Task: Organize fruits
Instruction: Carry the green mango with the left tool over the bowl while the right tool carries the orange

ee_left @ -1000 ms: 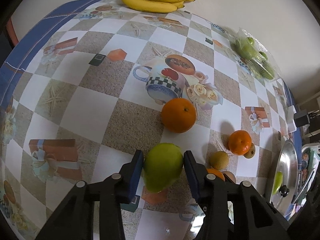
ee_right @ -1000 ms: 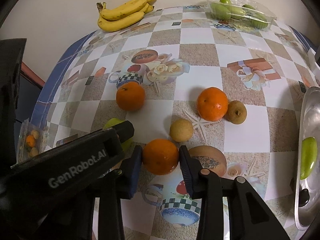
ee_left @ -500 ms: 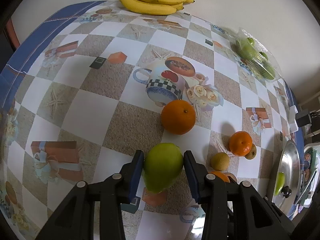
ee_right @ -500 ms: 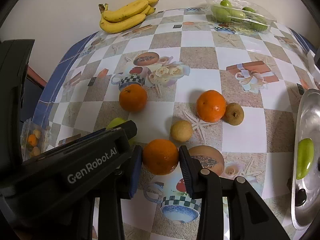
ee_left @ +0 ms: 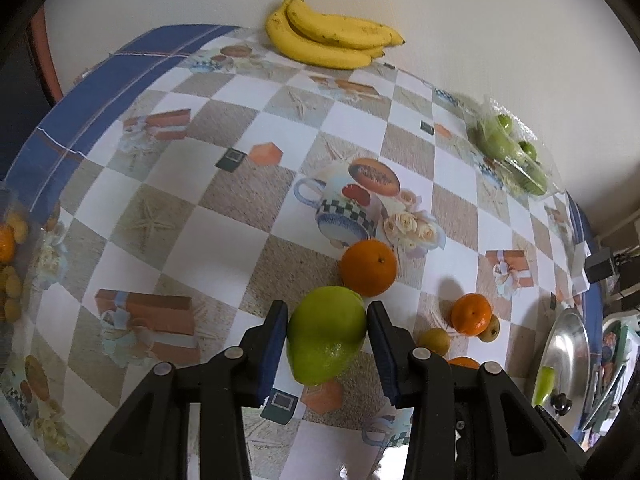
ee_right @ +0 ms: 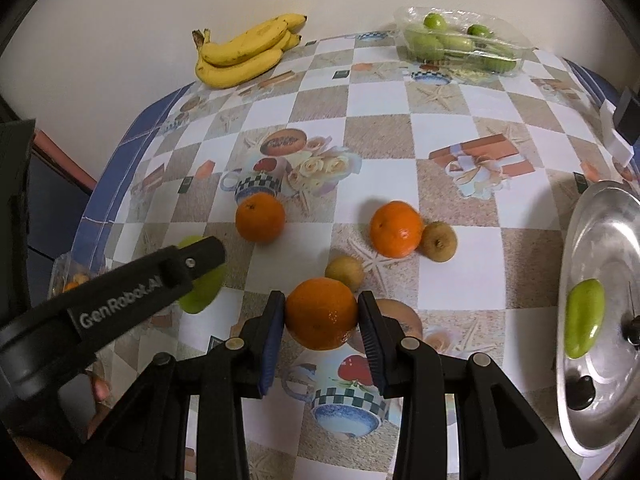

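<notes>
My left gripper point(ee_left: 327, 338) is shut on a green mango point(ee_left: 326, 334), held a little above the patterned tablecloth point(ee_left: 168, 240). My right gripper point(ee_right: 321, 318) is shut on an orange point(ee_right: 321, 313), also lifted off the cloth. In the right wrist view the left gripper's arm point(ee_right: 120, 292) crosses at the left with the green mango point(ee_right: 202, 286) partly behind it. Two more oranges point(ee_right: 260, 217) point(ee_right: 396, 228) and two small brown fruits point(ee_right: 344, 270) point(ee_right: 439, 241) lie on the table.
A bunch of bananas point(ee_right: 244, 54) lies at the far edge by the wall. A clear pack of green fruit point(ee_right: 460, 42) sits at the back right. A metal tray point(ee_right: 592, 400) at the right holds a small green fruit point(ee_right: 583, 322). A bag of small fruit point(ee_left: 8, 256) lies at the left edge.
Both grippers have risen slightly with their fruit; the table and loose fruit look a little farther away. Neither grip has changed.
</notes>
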A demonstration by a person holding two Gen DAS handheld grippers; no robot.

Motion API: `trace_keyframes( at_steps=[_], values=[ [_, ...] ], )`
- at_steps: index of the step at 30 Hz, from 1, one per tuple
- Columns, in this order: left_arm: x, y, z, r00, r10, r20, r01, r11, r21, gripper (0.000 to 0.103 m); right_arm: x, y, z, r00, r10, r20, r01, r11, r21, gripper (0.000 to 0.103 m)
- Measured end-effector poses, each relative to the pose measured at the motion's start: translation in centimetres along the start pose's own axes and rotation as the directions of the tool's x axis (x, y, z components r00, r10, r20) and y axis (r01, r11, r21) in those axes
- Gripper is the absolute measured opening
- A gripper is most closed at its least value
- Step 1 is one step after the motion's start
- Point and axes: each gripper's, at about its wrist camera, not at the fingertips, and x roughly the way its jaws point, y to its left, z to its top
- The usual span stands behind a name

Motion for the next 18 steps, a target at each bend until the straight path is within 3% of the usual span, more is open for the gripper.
trace_keyframes(
  at_steps=[18],
  values=[
    [-1.5, -2.4, -0.4, 0.999, 0.022, 0.036, -0.023, 0.999, 0.023, 0.044, -3.7, -5.6, 0.6, 0.997, -0.067, 0.046, 0.061, 0.991, 0.116, 0.039]
  ],
)
